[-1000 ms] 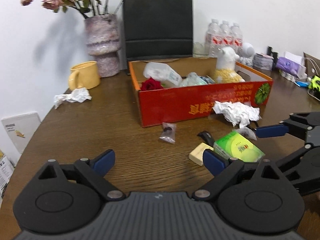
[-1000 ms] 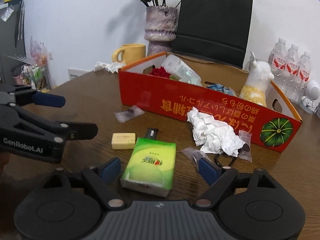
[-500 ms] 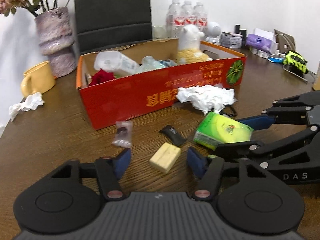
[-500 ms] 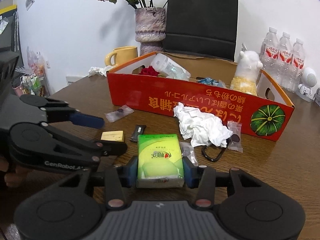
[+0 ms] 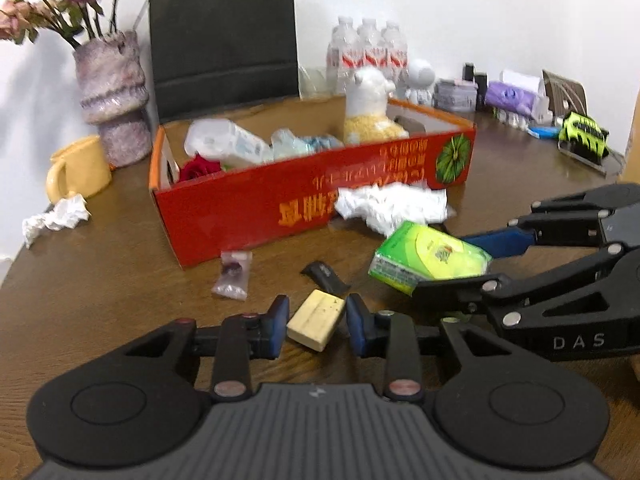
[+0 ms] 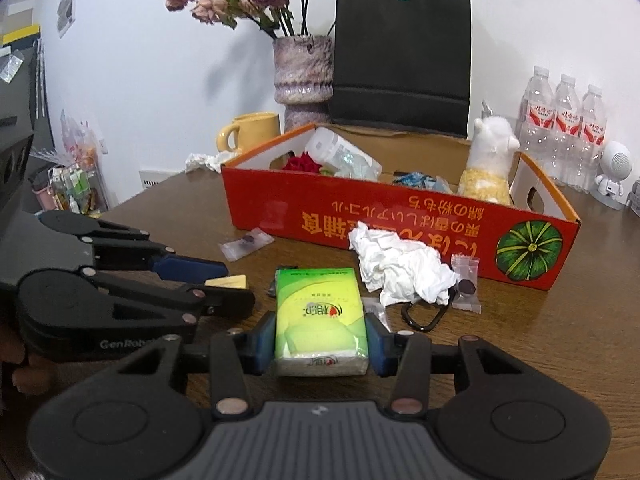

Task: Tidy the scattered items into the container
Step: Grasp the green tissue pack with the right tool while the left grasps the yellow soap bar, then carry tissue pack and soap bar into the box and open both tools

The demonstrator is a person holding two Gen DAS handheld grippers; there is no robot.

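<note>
The red cardboard box [image 5: 256, 208] [image 6: 400, 224] stands on the brown table and holds a plush toy, a rose and plastic packs. My left gripper [image 5: 317, 322] is shut on a pale yellow block [image 5: 316, 320], low over the table. My right gripper [image 6: 320, 340] is shut on a green tissue pack [image 6: 320, 316], which also shows in the left wrist view [image 5: 428, 256]. On the table lie a crumpled white tissue [image 6: 400, 268], a small black packet [image 5: 324, 276], a clear sachet [image 5: 234, 274] and another sachet [image 6: 464, 284].
A yellow mug [image 5: 78, 168], a vase of dried flowers [image 5: 114, 96], a black paper bag [image 5: 224, 40] and water bottles [image 6: 564, 128] stand behind the box. Another crumpled tissue [image 5: 56, 218] lies at the left. A black carabiner [image 6: 424, 316] lies by the white tissue.
My left gripper has closed from open onto the yellow block. My right gripper closed on the green tissue pack and holds it nearer the box.
</note>
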